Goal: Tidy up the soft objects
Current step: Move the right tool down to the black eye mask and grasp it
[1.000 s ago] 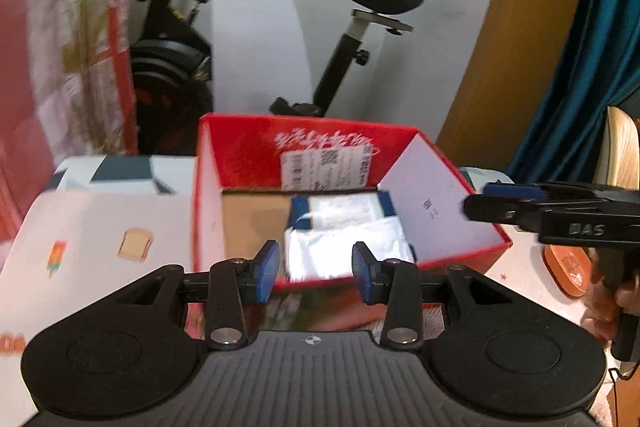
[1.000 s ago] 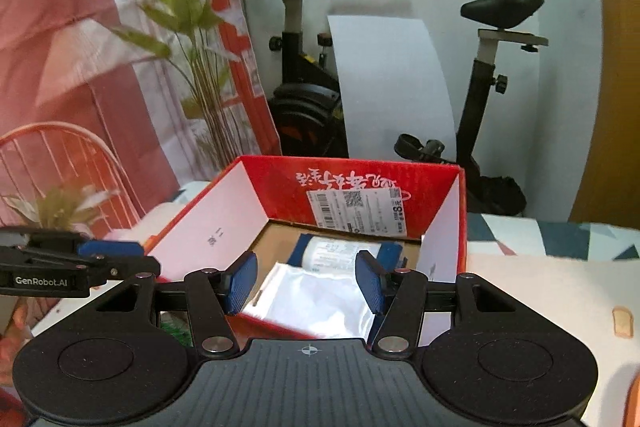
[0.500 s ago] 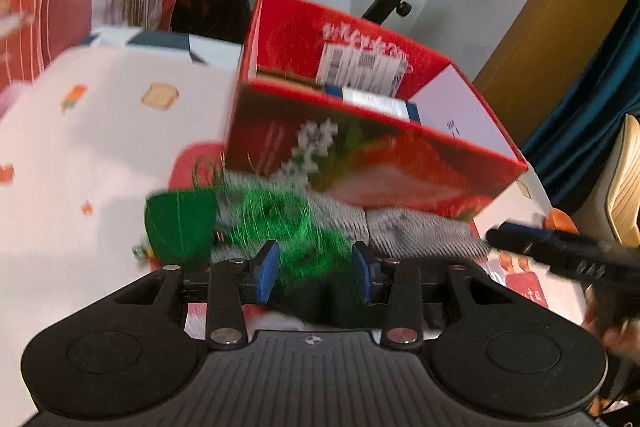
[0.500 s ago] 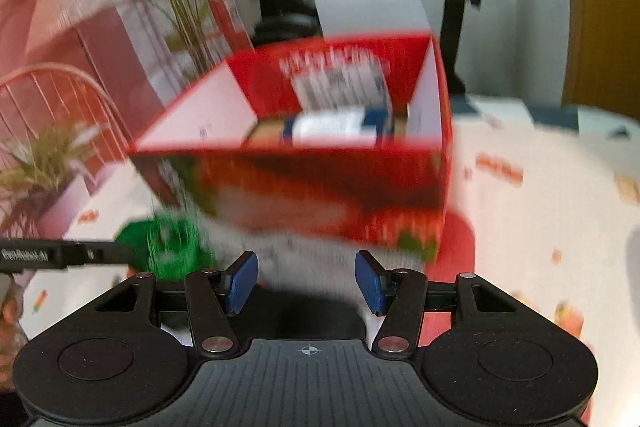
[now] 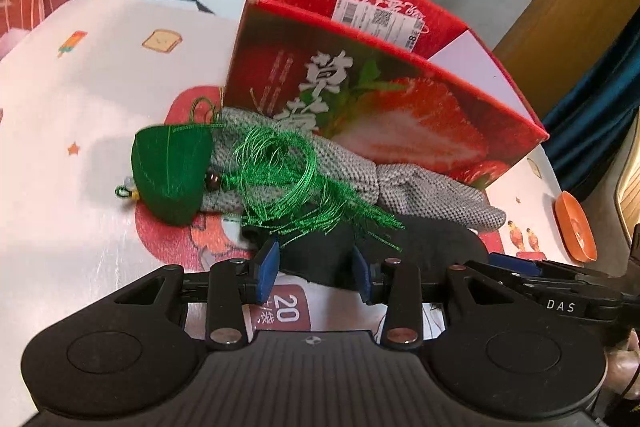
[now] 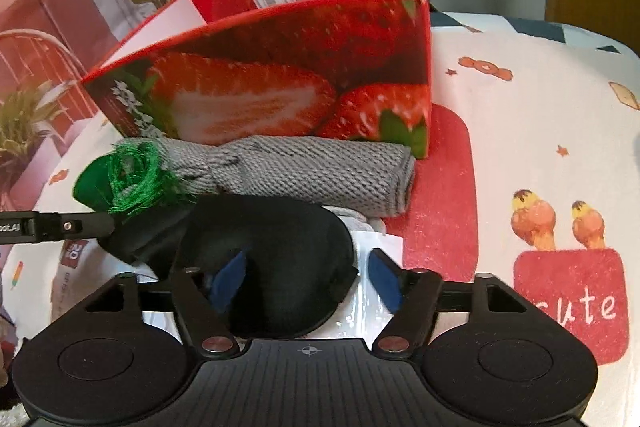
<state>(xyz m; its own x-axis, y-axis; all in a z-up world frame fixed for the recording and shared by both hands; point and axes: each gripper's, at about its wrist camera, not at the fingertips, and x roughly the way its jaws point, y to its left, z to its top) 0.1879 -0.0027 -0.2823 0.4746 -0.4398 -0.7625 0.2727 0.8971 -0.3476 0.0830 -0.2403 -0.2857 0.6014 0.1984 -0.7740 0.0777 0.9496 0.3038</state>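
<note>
Black soft mask lies between the spread right tool, just widened; left tool tilts down, half-spread.

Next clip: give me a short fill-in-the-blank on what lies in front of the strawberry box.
1. The knitted cloth lying against the strawberry box is ____ in colour.
2. The tassel draped over that cloth is ____.
3. The soft item between the right gripper jaws is ____ in colour.
4. The fruit printed on the box is a ____.

Missing words: grey; green; black; strawberry
</note>
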